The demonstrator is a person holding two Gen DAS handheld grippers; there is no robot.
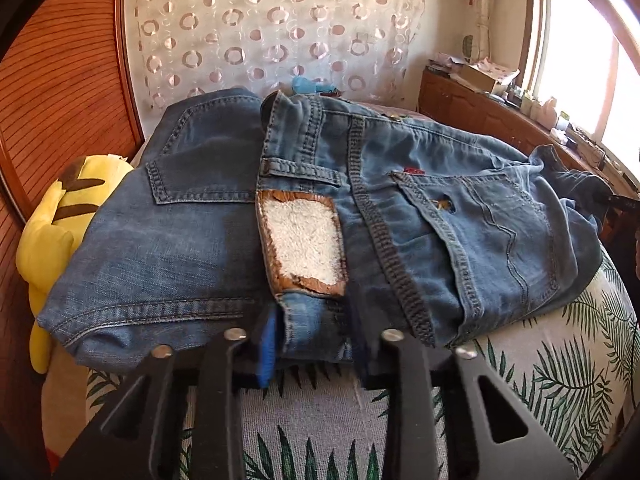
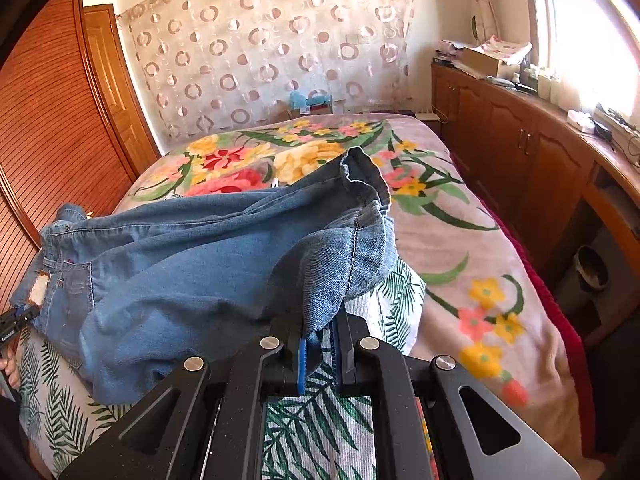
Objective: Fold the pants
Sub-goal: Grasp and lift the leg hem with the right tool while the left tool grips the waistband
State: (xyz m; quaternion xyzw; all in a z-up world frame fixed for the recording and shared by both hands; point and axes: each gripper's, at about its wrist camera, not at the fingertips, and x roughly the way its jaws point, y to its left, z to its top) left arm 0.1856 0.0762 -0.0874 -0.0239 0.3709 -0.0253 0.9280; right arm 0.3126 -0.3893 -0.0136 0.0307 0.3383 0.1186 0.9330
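Blue jeans [image 1: 400, 216] lie back side up on a leaf-print sheet [image 1: 560, 364], with a worn white-and-brown waistband patch [image 1: 302, 240]. My left gripper [image 1: 312, 348] has its jaws around the waistband edge below the patch, and the denim sits between the pads. In the right wrist view the jeans [image 2: 192, 256] stretch from the waist at far left to the leg hems. My right gripper [image 2: 320, 340] has a fold of the leg denim [image 2: 320, 280] between its blue pads, lifted off the sheet [image 2: 316, 412]. The left gripper [image 2: 18, 316] shows at the far left edge.
A yellow plush toy [image 1: 56, 220] lies left of the jeans. A floral blanket [image 2: 460, 240] covers the bed beyond and to the right. Wooden cabinets [image 2: 520, 152] with clutter run along the right under the window. A slatted wooden wardrobe [image 2: 52, 112] stands to the left.
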